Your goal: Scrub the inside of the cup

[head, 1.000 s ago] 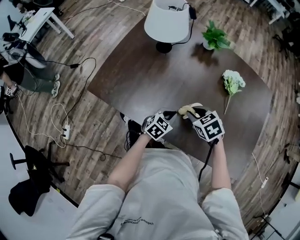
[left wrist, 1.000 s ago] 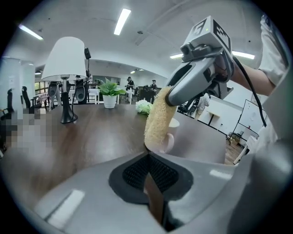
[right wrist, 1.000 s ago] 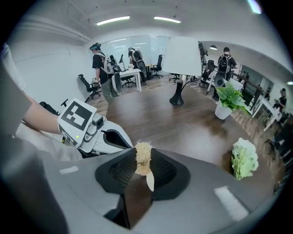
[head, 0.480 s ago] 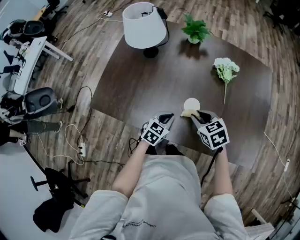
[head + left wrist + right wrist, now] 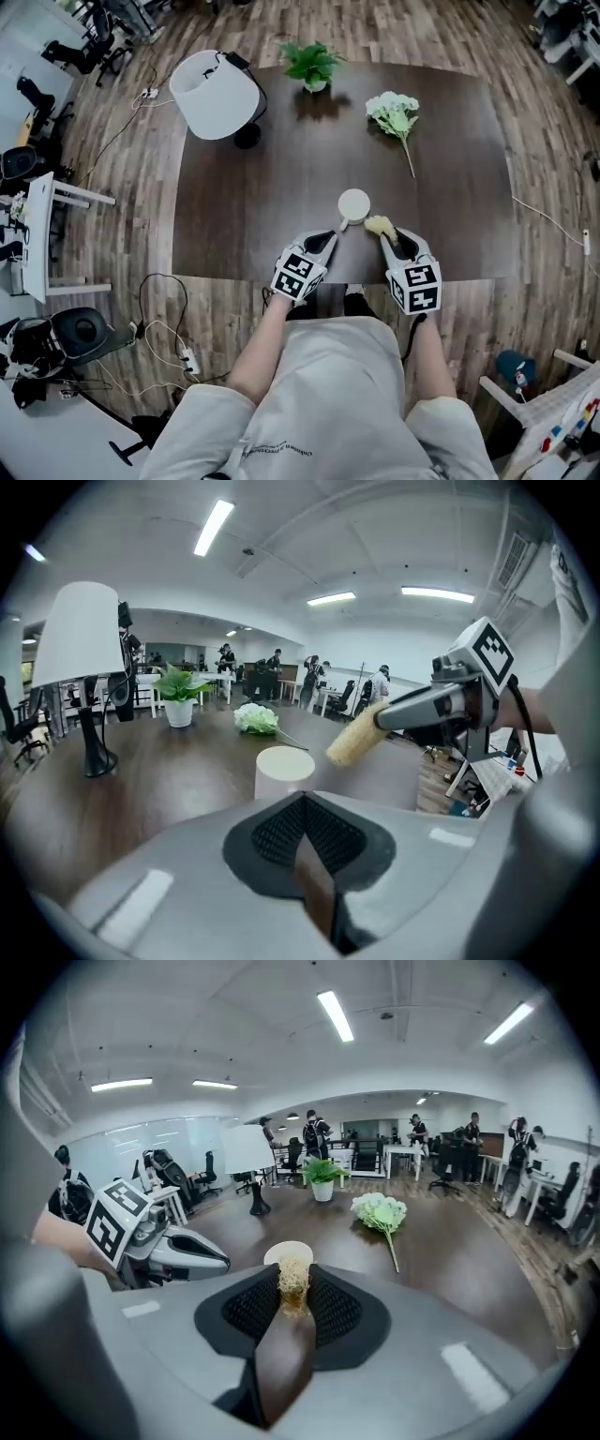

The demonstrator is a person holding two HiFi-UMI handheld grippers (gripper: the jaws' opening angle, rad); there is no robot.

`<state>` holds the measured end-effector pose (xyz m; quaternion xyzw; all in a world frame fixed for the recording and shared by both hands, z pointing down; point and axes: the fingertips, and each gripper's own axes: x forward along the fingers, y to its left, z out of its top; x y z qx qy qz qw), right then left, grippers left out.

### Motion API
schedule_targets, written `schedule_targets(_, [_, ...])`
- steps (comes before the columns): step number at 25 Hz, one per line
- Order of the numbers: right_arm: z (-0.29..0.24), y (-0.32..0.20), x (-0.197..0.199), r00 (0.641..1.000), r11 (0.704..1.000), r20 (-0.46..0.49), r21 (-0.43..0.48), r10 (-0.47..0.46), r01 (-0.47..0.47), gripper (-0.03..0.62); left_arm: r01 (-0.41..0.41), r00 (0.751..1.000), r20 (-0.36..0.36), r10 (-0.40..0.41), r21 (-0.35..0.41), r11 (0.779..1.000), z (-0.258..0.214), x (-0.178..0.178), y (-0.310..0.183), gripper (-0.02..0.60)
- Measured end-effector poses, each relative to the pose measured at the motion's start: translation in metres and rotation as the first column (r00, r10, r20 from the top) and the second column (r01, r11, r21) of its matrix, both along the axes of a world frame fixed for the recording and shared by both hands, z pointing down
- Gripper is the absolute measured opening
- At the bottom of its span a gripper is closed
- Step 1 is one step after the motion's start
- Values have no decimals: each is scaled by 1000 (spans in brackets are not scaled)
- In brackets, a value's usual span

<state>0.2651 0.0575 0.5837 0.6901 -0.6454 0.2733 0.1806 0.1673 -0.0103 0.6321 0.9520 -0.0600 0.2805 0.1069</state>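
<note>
White cup (image 5: 354, 203) is loose, so I'd open the closed, empty left gripper (image 5: 334, 233) to steady it before the right gripper (image 5: 391, 241), clamping the scrubber (image 5: 378, 225), dips in.

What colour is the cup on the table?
White, perhaps a pale cream. The cup shows best in the left gripper view.

One table (image 5: 450, 187), one cup (image 5: 354, 203), one scrubber (image 5: 379, 225), one lamp (image 5: 216, 94), one potted plant (image 5: 310, 64), one flower bunch (image 5: 394, 111), one left gripper (image 5: 331, 236) and one right gripper (image 5: 388, 239) are shown.
</note>
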Motion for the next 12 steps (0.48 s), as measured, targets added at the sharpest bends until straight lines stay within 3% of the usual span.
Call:
schedule_targets(6, [-3,15,-20,988,988,-58,59,144,-140,114,-56,998,-36,56,4,998,-23,-14,3,0])
schedule_targets(10, [-17,28,-34,946,948,-129,157,299,-278,114,-61,996,-60,62,9,998,-40,-33,0,0])
schedule_targets(12, [-17,32,-48,930,934,-155,187,334,-305,114,-39,996,-75,39,7,999,-45,-46,-4,1])
